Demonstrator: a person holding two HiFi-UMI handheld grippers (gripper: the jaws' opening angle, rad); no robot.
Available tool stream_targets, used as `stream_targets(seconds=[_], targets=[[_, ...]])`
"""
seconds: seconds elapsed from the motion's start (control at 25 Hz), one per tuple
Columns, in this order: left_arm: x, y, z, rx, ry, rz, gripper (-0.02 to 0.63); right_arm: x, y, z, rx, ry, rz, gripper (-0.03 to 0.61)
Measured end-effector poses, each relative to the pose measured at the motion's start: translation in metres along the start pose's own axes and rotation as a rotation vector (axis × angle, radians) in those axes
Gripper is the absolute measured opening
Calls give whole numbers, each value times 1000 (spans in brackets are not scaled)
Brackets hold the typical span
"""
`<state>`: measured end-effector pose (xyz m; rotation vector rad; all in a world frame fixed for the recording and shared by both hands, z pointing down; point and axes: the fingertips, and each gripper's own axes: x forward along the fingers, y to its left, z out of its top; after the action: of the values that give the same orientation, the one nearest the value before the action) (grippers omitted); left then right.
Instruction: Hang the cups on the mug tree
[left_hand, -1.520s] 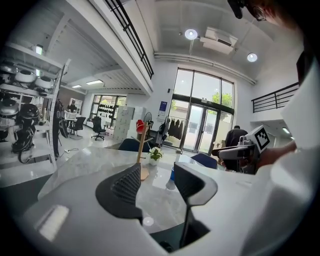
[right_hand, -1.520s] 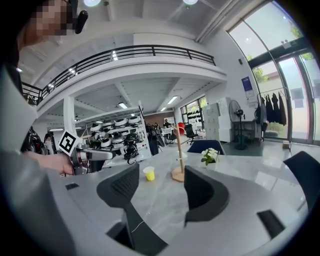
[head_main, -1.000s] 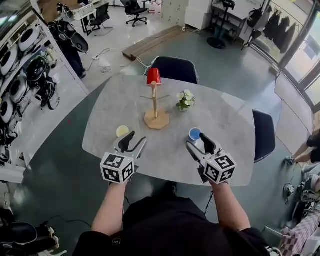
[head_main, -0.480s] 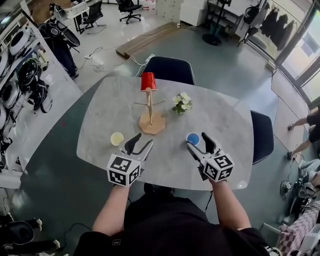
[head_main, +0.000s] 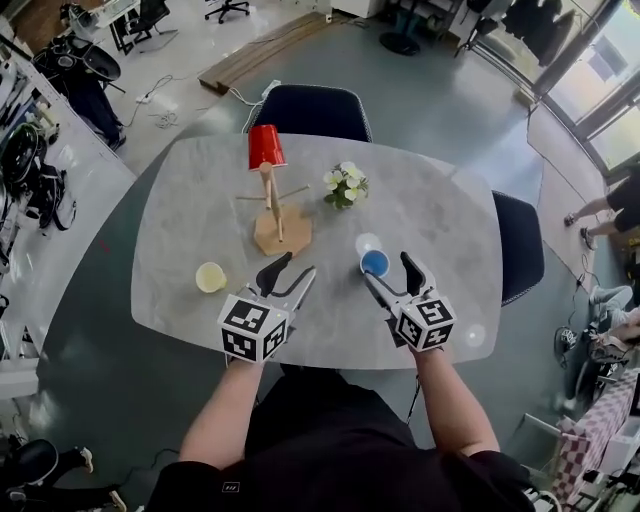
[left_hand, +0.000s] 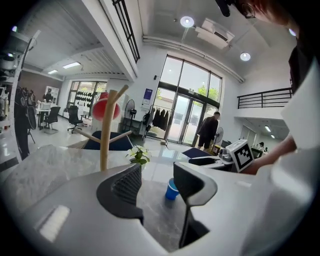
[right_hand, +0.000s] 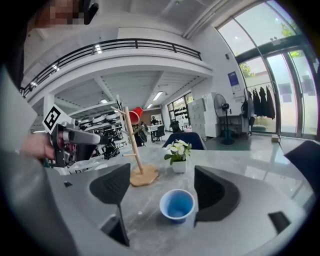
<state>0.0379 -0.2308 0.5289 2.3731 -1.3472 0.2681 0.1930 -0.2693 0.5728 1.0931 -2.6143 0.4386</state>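
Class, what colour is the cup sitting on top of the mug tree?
Red. The cup shows most clearly in the head view.

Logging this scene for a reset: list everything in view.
table: one, grey marble, centre
mug tree: one, wooden, far middle of table
red cup: one, upturned atop mug tree
flower pot: one, white blooms, right of tree
blue cup: one, upright, near right
yellow cup: one, upright, near left
chairs: two, dark, far and right sides
left gripper: fingers apart, empty
right gripper: fingers just been opening, blue cup between them
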Motion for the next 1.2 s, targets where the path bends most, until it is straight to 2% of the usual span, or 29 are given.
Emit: stream_targets(seconds=[0.24,0.52,0.76,0.96,1.2], targets=[[22,-12,-7,-1,19,-46,207,17,-5,-33,-2,41,6,364],[31,-14,-20,7,69,-27,195,33,-25,-67,7,90,5,387],[29,-20,-27,-20,101,-21,189,43,-36,-101,2,158,22,387],[22,-13,-28,-29,103,25,179,56,-39,-115,-65,196,37,385],[19,-8,-27,-39,89,67,173,68,-40,-113,-126,200,62,385]])
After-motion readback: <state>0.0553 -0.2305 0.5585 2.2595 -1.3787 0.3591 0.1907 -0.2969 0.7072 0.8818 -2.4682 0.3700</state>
